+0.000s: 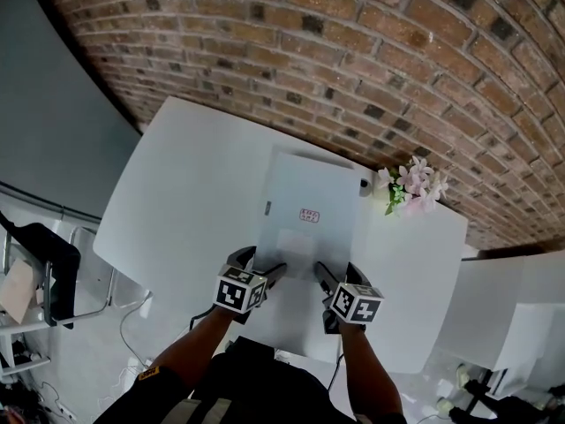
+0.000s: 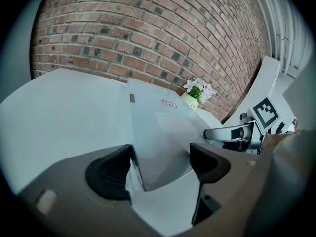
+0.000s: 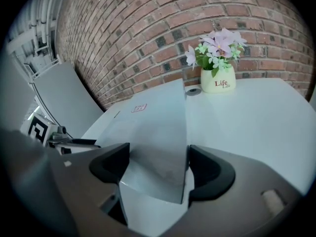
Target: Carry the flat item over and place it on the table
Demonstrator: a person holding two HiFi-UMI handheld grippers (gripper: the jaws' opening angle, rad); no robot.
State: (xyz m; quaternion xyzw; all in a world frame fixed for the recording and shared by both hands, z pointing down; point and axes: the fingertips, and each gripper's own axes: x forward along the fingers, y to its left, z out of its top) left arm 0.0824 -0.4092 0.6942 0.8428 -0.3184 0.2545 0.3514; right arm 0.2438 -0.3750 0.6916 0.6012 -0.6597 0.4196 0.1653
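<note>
Head view: found sheet (image 1: 309, 206) lying flat on desk (image 1: 185, 193), near edge flanked by left tongs (image 1: 272, 274) and right tongs (image 1: 323, 276). Left gripper view: gaping wide, straddling one sheet corner without pinching. Right gripper view: likewise wide around other corner, facing flowerpot (image 3: 217, 78) beyond.

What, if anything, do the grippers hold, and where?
Nothing seems clamped: near corners of the white panel lie between open fingers of the left gripper and right gripper.

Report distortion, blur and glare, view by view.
Head view: brick wall bows with fisheye curvature, white table nearly washed out. Left gripper view: dark round vignette, close foreground soft. Right gripper view: same vignette, flower pot crisp, flat panel blurred at its near edge.
</note>
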